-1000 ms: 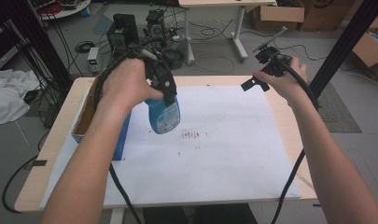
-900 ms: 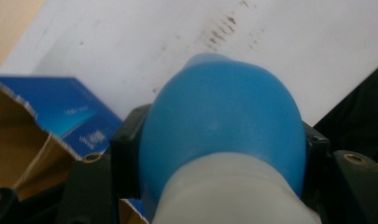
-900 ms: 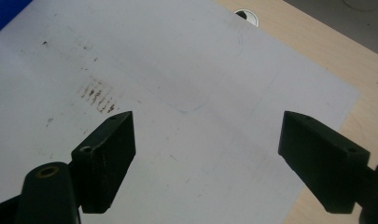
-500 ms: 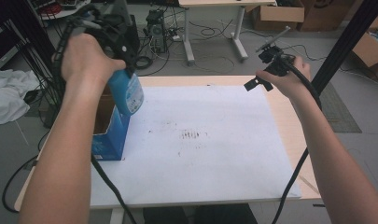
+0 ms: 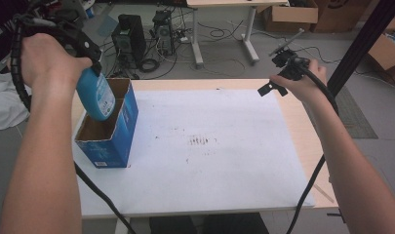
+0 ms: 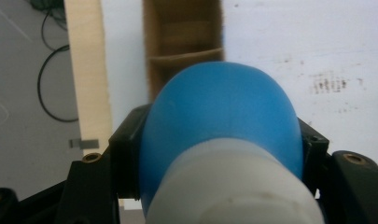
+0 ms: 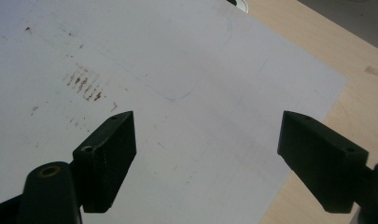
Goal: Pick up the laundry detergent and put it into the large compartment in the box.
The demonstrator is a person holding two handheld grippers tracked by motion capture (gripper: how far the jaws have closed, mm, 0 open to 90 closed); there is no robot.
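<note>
Blue plastic bottle (image 5: 98, 95) clamped in left claw (image 6: 214, 154) above cardboard box (image 5: 109, 134) — right claw (image 7: 207, 158) apart

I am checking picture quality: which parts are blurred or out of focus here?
Left gripper view: the blue bottle is soft, too near the lens; the box beyond is sharper. Right gripper view: stained white sheet fairly clear. High view: evenly lit, slightly soft.

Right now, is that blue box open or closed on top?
Open. The blue box shows its brown inside, and the blue bottle hangs above it.
</note>
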